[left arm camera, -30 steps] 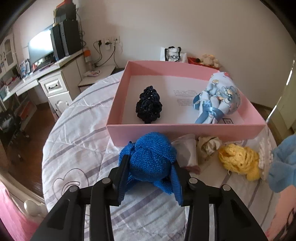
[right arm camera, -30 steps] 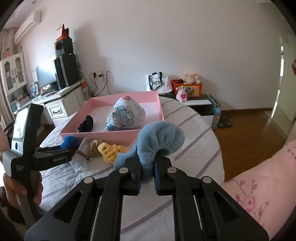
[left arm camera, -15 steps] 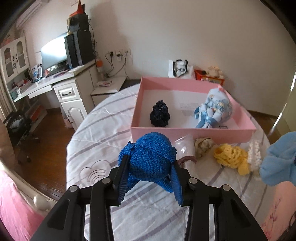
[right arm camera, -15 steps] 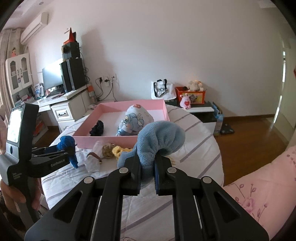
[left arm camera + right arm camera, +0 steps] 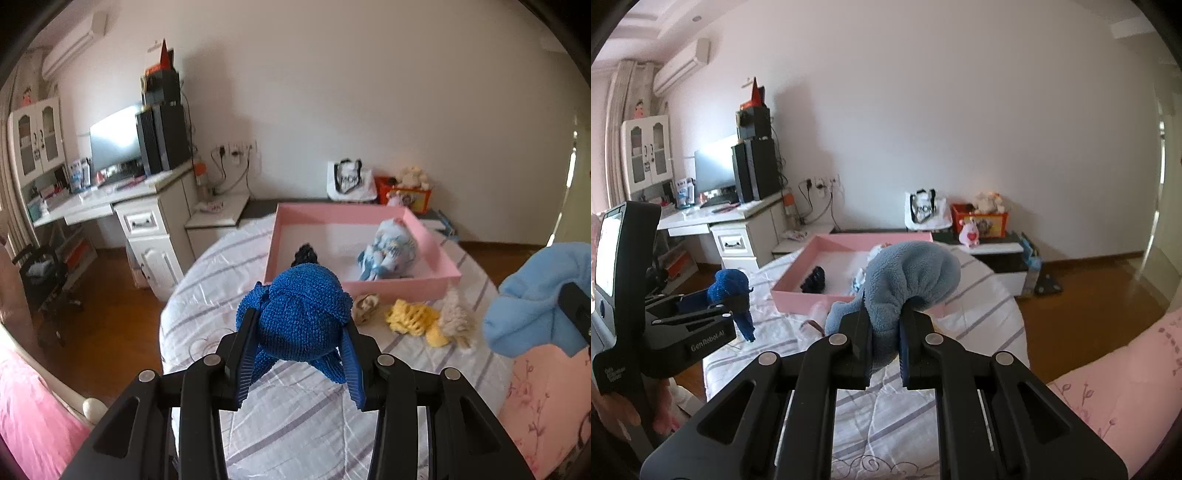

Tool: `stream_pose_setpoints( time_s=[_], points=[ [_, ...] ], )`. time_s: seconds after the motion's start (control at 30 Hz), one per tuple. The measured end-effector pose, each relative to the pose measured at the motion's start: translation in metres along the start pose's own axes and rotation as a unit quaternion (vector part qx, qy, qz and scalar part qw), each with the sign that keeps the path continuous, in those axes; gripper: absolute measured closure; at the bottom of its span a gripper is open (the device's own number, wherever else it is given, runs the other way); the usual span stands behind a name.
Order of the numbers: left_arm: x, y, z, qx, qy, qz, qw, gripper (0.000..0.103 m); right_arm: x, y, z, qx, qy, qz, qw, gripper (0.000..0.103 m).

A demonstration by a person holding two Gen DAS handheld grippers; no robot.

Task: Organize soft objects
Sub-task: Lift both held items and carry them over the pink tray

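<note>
Both grippers have gone up and back from the pink box (image 5: 402, 286), each one carrying its soft thing.

The left gripper (image 5: 299, 332) pinches the dark blue knitted piece (image 5: 301, 314) above the striped bed cover (image 5: 295, 413). The right gripper (image 5: 884, 332) is pressed tight on the light blue fleece piece (image 5: 912, 273). A black knitted piece (image 5: 306, 254) and a printed cloth bundle (image 5: 389, 253) lie inside the box; the yellow knitted piece (image 5: 413, 317) lies just before it.

Blue knit toy (image 5: 301, 317) and fleece bundle (image 5: 912, 273) — both clamped aloft.
</note>
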State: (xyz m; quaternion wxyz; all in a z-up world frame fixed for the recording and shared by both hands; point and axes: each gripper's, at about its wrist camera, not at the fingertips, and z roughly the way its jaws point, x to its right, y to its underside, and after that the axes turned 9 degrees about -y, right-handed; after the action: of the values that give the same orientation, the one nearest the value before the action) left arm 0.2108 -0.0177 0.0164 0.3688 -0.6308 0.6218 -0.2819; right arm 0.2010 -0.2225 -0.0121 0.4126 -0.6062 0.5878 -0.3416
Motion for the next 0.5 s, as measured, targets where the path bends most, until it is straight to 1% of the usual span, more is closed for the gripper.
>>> stream_pose_setpoints(
  time_s=[0.27,0.5],
  points=[
    [-0.002,0.013,-0.071,0.057,0.006,0.002,0.9983,0.065,-0.016,-0.008,-0.034,0.036,-0.007,-0.014,0.999,0.093],
    [-0.009,0.037,-0.115,0.090,0.015,0.000,0.9958,0.064,-0.027,-0.010,-0.058,0.063,-0.011,-0.031,0.997,0.093]
  ],
)
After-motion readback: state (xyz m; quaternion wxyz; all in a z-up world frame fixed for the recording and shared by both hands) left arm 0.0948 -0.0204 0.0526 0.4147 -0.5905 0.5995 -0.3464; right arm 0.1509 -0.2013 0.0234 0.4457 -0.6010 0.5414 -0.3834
